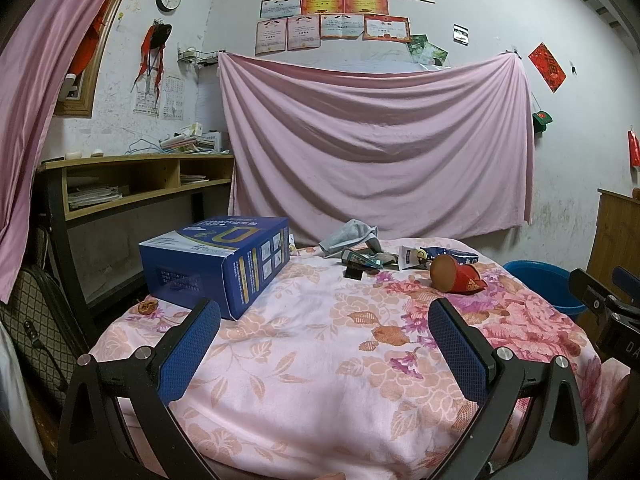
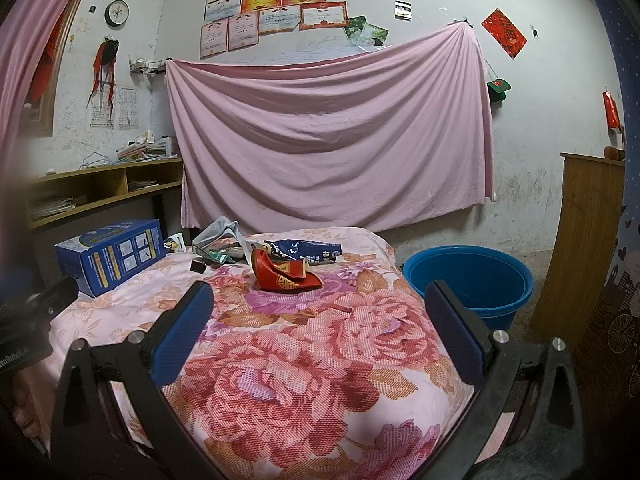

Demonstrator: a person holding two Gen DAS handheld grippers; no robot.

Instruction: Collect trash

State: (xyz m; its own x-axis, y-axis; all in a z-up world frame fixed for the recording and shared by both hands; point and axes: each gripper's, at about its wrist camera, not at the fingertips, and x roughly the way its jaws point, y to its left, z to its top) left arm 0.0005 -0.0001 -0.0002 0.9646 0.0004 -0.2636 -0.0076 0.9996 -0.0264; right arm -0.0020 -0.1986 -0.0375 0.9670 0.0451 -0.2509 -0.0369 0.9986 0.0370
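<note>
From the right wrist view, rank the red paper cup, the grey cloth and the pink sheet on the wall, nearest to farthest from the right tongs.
1. Red paper cup: crushed, lying on the floral cover straight ahead of the open right tongs.
2. Grey cloth: farther back, left of centre, at the far edge of the trash pile.
3. Pink sheet: hung on the back wall, beyond the covered surface.

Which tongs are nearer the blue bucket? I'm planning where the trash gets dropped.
Right. The right tongs hover over the floral cover's near edge with the blue bucket just ahead to their right. The left tongs sit further left, toward the blue box.
</note>
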